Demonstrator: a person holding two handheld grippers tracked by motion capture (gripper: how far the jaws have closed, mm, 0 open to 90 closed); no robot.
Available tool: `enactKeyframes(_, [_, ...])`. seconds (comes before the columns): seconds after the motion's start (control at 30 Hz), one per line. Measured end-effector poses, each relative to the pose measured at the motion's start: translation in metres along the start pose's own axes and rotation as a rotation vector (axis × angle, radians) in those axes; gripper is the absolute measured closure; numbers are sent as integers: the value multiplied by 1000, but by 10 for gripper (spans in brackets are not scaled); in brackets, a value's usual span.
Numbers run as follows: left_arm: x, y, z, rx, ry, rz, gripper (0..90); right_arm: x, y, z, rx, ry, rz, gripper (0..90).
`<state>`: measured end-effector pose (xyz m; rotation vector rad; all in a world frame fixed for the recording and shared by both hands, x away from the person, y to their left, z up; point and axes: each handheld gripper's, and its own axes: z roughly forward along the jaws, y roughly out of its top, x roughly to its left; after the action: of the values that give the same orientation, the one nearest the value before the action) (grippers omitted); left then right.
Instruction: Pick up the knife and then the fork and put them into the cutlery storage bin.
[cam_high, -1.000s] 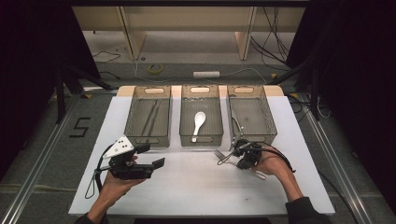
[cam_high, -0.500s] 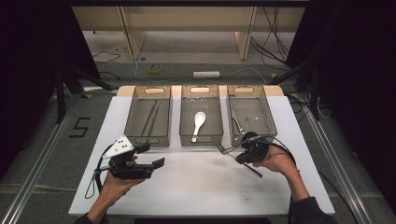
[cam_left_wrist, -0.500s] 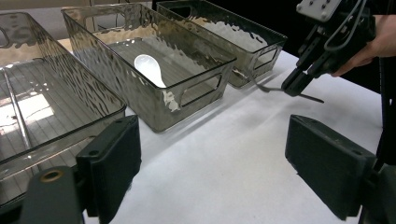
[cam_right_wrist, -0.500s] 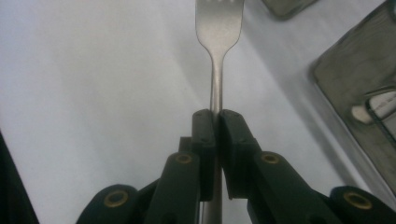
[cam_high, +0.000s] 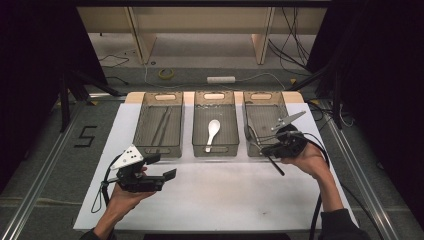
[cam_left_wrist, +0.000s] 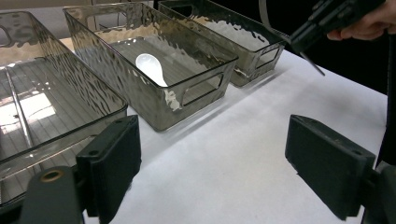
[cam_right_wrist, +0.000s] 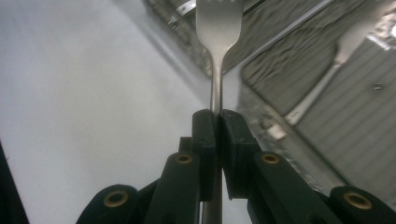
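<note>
Three clear smoky bins stand in a row at the back of a white mat (cam_high: 225, 200). My right gripper (cam_high: 267, 149) hovers at the front edge of the right bin (cam_high: 267, 107), shut on the handle of a metal fork (cam_right_wrist: 217, 70) whose tines point over the bin's rim. A second fork (cam_right_wrist: 322, 74) lies inside that bin. A white spoon (cam_high: 212, 132) lies in the middle bin (cam_high: 215, 150). My left gripper (cam_high: 162, 166) rests low at the front left of the mat, open with nothing between its jaws, a little short of the left bin (cam_high: 159, 150).
Thin metal sticks (cam_high: 162, 125) lie in the left bin. Bare mat stretches between the two hands and toward the front edge. Beyond the bins, cables and a power strip (cam_high: 221, 79) lie on the floor. Dark frame posts flank the table.
My right gripper has lifted the fork from the mat and carried it back and right, up to the right bin's front edge. The left gripper has stayed put.
</note>
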<state>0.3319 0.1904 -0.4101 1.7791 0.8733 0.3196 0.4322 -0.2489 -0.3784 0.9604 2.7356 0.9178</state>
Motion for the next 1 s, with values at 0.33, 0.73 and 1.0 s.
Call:
enactKeyframes(0.33, [1,0,0,3,1,1,181,-30,23,-22,-95,-75,91,853])
enactKeyframes(0.73, [1,0,0,-1,-2,0,181,-51,60,-13,-117,-142,164,853])
enactKeyframes(1.0, [0,0,0,-2,-5,-2,181,-66,71,-2,-138,-201,204,853])
